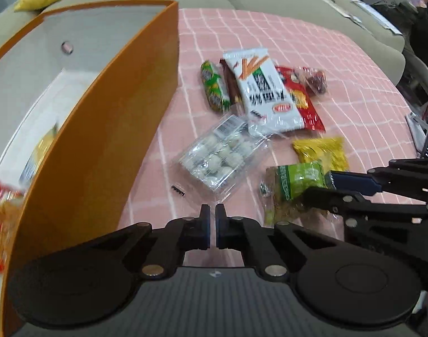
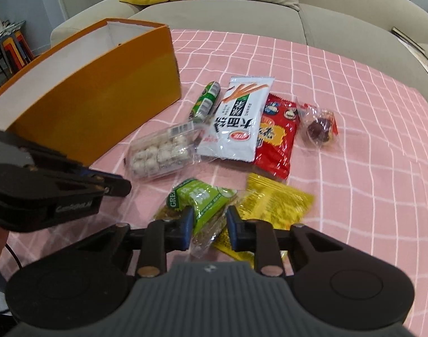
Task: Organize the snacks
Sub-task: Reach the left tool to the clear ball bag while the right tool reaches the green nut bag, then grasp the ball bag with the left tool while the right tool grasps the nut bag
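An orange box (image 1: 101,140) (image 2: 96,92) stands on the left of the pink checked cloth; packets lie inside it (image 1: 6,213). My left gripper (image 1: 212,216) is shut and empty beside the box's wall, just short of a clear tray of white balls (image 1: 219,157) (image 2: 160,154). My right gripper (image 2: 208,221) (image 1: 323,185) has its fingers on both sides of a green snack packet (image 2: 202,199) (image 1: 298,182), closing on it on the cloth. A yellow packet (image 2: 272,205) lies beside it.
Further back lie a white breadstick packet (image 2: 236,123), a red packet (image 2: 278,137), a green roll (image 2: 205,101) and a clear bag of dark sweets (image 2: 320,129). A beige sofa (image 2: 242,14) with a yellow cushion runs behind the table.
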Tool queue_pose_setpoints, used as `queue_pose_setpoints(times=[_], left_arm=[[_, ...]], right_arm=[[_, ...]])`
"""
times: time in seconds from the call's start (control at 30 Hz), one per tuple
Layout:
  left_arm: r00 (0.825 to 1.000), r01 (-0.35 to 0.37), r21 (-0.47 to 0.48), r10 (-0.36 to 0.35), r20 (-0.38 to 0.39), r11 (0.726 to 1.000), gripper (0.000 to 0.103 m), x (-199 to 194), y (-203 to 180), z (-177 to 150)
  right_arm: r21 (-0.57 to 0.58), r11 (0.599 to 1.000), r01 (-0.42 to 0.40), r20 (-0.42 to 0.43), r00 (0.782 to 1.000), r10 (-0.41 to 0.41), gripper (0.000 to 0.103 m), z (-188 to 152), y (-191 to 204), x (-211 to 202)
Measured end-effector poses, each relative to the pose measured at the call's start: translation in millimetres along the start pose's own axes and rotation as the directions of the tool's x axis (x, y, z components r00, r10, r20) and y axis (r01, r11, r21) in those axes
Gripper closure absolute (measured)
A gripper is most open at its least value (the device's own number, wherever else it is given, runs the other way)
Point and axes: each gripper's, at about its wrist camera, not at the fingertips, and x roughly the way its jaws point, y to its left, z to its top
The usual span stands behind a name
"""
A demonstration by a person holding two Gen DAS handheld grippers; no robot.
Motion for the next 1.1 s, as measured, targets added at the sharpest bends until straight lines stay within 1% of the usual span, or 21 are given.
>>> queue_pose_setpoints(times=[0.13, 0.23, 0.37, 0.43, 0.5, 0.53, 0.57, 0.6, 0.67, 0.73, 0.77, 0.83, 0.87, 0.9, 0.97, 1.03, 1.07, 1.1], left_arm=[[0.999, 0.006, -0.039, -0.008, -0.051, 0.999, 0.101, -20, -2, -19], [0.996, 0.035, -0.053, -0.039, -0.082, 0.998, 0.103, -33, -5, -38], [0.990, 0.063, -0.041, -0.068, -0.125, 0.997, 0.103, -34, -15, -58], [0.987, 0.080, -0.040, -0.085, -0.135, 0.996, 0.103, -33, -15, -60], [0.990, 0.075, -0.022, -0.077, -0.118, 0.997, 0.097, -38, -15, -59], [0.992, 0.069, -0.012, -0.070, -0.100, 0.998, 0.095, -41, -13, -58], [0.994, 0.064, -0.004, -0.064, -0.086, 0.998, 0.088, -42, -12, -56], [0.995, 0.062, 0.008, -0.061, -0.075, 0.998, 0.081, -44, -9, -53], [0.997, 0.044, 0.027, -0.042, -0.058, 0.999, 0.075, -46, -7, -48], [0.999, 0.019, 0.051, -0.017, -0.044, 0.999, 0.071, -47, -5, -44], [0.999, 0.013, 0.063, -0.011, -0.037, 0.998, 0.068, -48, -5, -42], [1.000, 0.013, 0.083, -0.011, -0.021, 0.996, 0.061, -49, -5, -40], [1.000, 0.014, 0.092, -0.012, -0.014, 0.996, 0.055, -48, -5, -39], [1.000, 0.010, 0.101, -0.010, -0.009, 0.995, 0.051, -47, -6, -38], [1.000, -0.003, 0.117, 0.004, -0.008, 0.993, 0.051, -44, -7, -36], [1.000, -0.012, 0.123, 0.014, -0.012, 0.992, 0.051, -41, -6, -35], [1.000, -0.011, 0.122, 0.013, -0.015, 0.993, 0.051, -40, -6, -36], [1.000, -0.009, 0.120, 0.011, -0.018, 0.993, 0.051, -39, -5, -35]], right_arm=[[0.072, 0.997, -0.013, -0.029, 0.999, 0.015, 0.083, -14, 3, -10], [0.116, 0.993, -0.024, -0.045, 0.999, 0.030, 0.083, -27, 6, -18], [0.159, 0.987, -0.034, -0.074, 0.996, 0.047, 0.082, -39, 8, -23], [0.169, 0.985, -0.042, -0.088, 0.994, 0.058, 0.080, -42, 8, -23], [0.154, 0.987, -0.043, -0.088, 0.994, 0.057, 0.074, -44, 8, -27], [0.136, 0.990, -0.042, -0.079, 0.995, 0.053, 0.073, -45, 8, -30], [0.110, 0.993, -0.036, -0.066, 0.997, 0.043, 0.073, -45, 10, -33], [0.074, 0.997, -0.028, -0.050, 0.998, 0.032, 0.068, -45, 12, -36], [-0.009, 1.000, -0.005, -0.006, 1.000, 0.005, 0.061, -45, 19, -44], [-0.099, 0.995, 0.009, 0.037, 0.999, -0.006, 0.060, -44, 27, -51], [-0.145, 0.989, 0.019, 0.060, 0.998, -0.010, 0.057, -45, 32, -54], [-0.210, 0.978, 0.017, 0.089, 0.996, 0.002, 0.055, -47, 40, -59], [-0.240, 0.971, 0.002, 0.089, 0.996, 0.020, 0.055, -47, 44, -59], [-0.265, 0.964, -0.014, 0.081, 0.996, 0.037, 0.055, -48, 47, -58], [-0.306, 0.952, -0.028, 0.057, 0.997, 0.047, 0.055, -49, 53, -51], [-0.349, 0.937, -0.024, 0.039, 0.998, 0.040, 0.055, -51, 61, -44], [-0.360, 0.933, -0.022, 0.030, 0.999, 0.035, 0.054, -52, 63, -39], [-0.365, 0.931, -0.013, 0.029, 0.999, 0.025, 0.049, -52, 64, -35]])
